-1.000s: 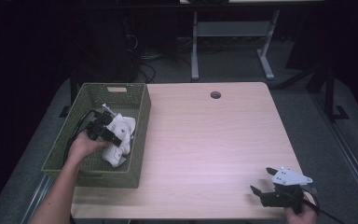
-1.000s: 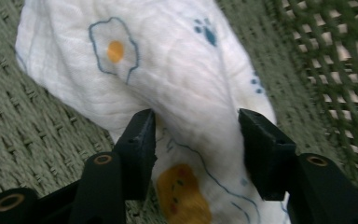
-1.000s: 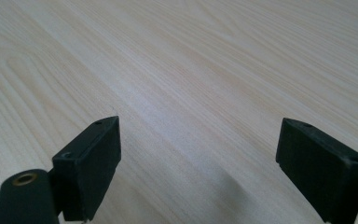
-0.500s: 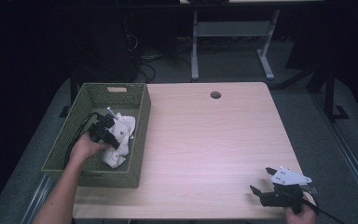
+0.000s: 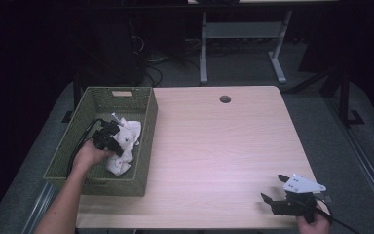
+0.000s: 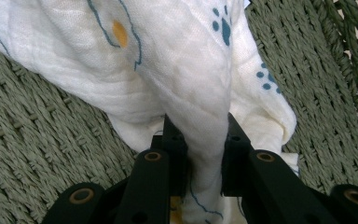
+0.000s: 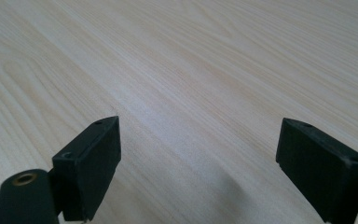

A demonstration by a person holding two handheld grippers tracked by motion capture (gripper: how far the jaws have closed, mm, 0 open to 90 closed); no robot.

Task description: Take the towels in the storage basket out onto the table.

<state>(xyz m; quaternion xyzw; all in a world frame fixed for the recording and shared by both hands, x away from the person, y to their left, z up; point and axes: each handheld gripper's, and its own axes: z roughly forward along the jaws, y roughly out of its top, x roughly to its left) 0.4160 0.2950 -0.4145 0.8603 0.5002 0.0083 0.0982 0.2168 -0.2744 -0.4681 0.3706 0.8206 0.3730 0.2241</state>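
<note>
At centre left of the frame, the left gripper point(image 5: 119, 138) pinched a white printed cloth point(image 6: 168, 74) inside the green woven basket point(image 5: 141, 146), while the right gripper point(image 5: 275, 190) sat spread at lower right on the wooden table point(image 5: 224, 146).

**What we count on the desk**

We count one desk point(image 5: 214, 146) and one green woven basket point(image 5: 146, 141) at its left edge, with one white printed cloth point(image 5: 126, 136) in it. We count two grippers: the left point(image 5: 108, 137) and the right point(image 5: 280, 190).
</note>
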